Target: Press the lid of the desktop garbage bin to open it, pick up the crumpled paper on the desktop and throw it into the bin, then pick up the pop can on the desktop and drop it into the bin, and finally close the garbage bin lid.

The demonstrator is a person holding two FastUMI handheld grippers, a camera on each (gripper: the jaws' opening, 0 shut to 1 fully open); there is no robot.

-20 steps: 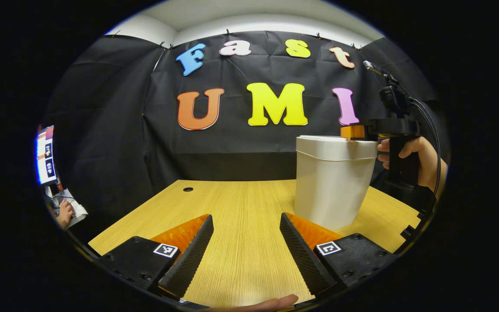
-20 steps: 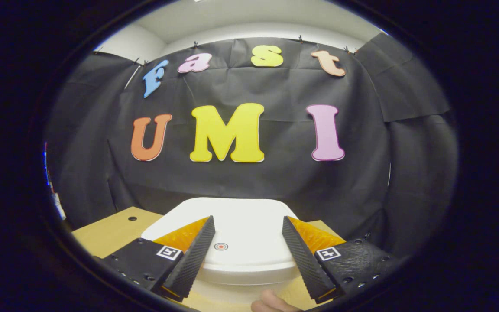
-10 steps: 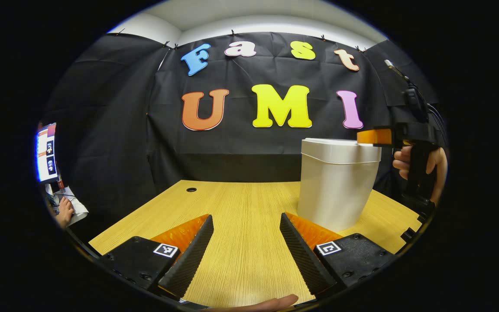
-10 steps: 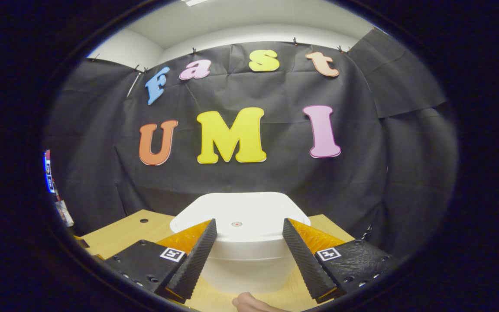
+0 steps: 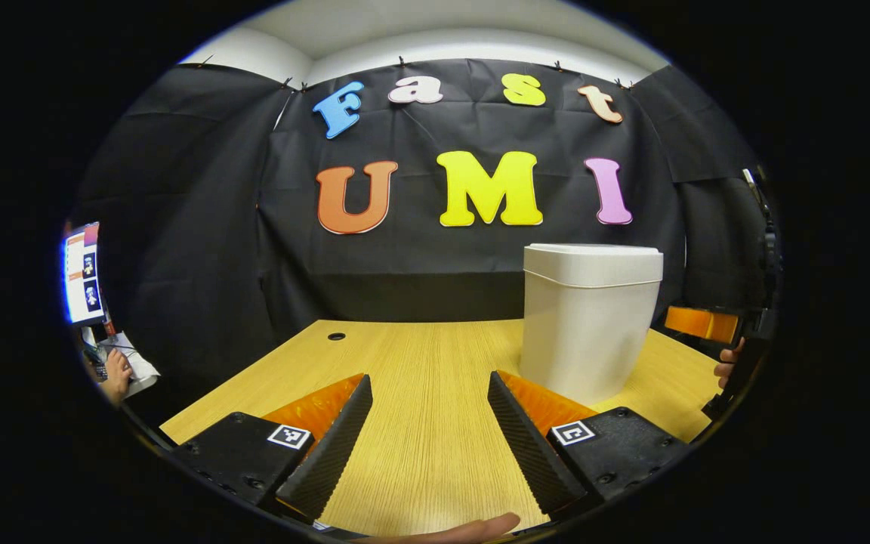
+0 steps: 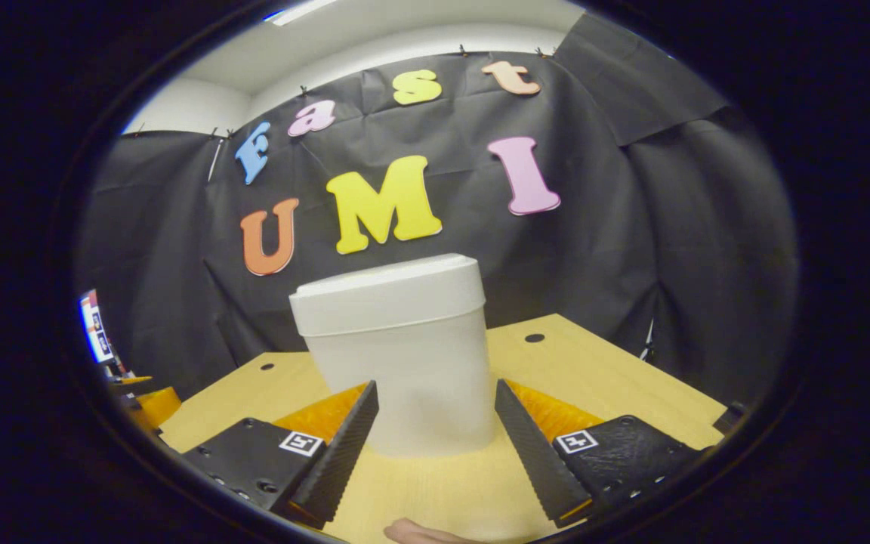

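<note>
Wooden table (image 5: 420, 363): I see garbage bin (image 5: 588, 317) right of centre, lid (image 5: 593, 261) closed. Left gripper (image 5: 429, 434), right gripper (image 6: 435, 446): fingers spread, empty.

This is a recording booth set up in an office-like room: black cloth (image 5: 201, 227) hangs clipped as a backdrop behind a wooden counter (image 5: 420, 378) with a cable hole (image 5: 336, 335), white wall above it, and a lit monitor (image 5: 81, 272) left of the counter.

Black gripper bodies (image 5: 427, 446) bear square coded markers (image 5: 288, 436).
</note>
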